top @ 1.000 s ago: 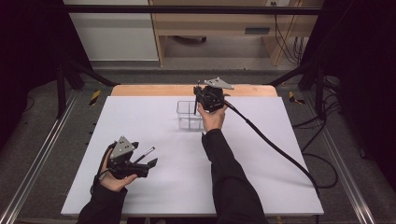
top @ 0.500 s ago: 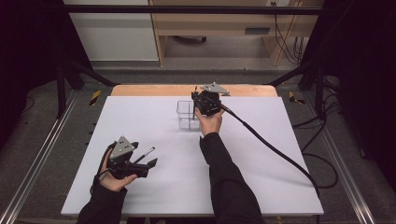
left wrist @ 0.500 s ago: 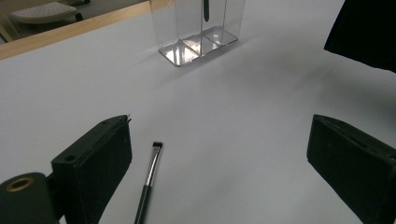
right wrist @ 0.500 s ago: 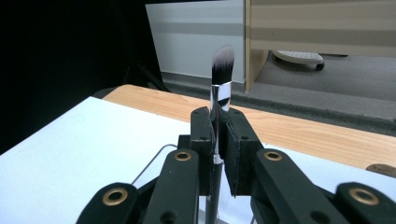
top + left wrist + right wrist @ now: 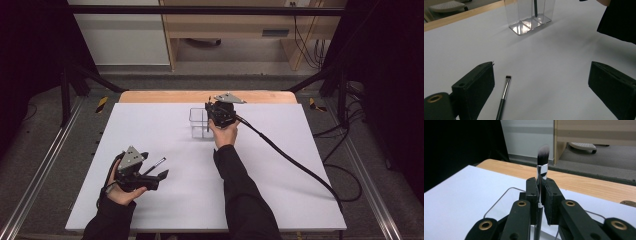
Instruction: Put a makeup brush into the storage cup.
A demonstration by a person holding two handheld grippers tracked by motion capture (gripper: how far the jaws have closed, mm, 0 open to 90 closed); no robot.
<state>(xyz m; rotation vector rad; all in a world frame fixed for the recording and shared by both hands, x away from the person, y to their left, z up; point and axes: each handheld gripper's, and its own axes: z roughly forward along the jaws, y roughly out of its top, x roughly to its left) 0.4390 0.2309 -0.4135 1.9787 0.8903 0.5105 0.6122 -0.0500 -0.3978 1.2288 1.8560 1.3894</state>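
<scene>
My right gripper hangs at the far middle of the white table, over a clear compartmented organizer. In the right gripper view its jaws are shut on the handle of an upright makeup brush with a silver ferrule and white-tipped bristles. The brush's dark handle reaches down inside the organizer. My left gripper rests open near the front left. A thin small brush lies flat on the table just inside its left jaw, untouched, and in the high view the thin brush lies beside the jaws.
The white tabletop has a wooden strip along its far edge. The right gripper's cable trails across the right side of the table. A dark sleeve crosses the middle. Metal rails flank the table.
The right gripper has shifted slightly left and down with the brush, bringing its handle into the organizer. The left gripper and the thin brush have not moved.
</scene>
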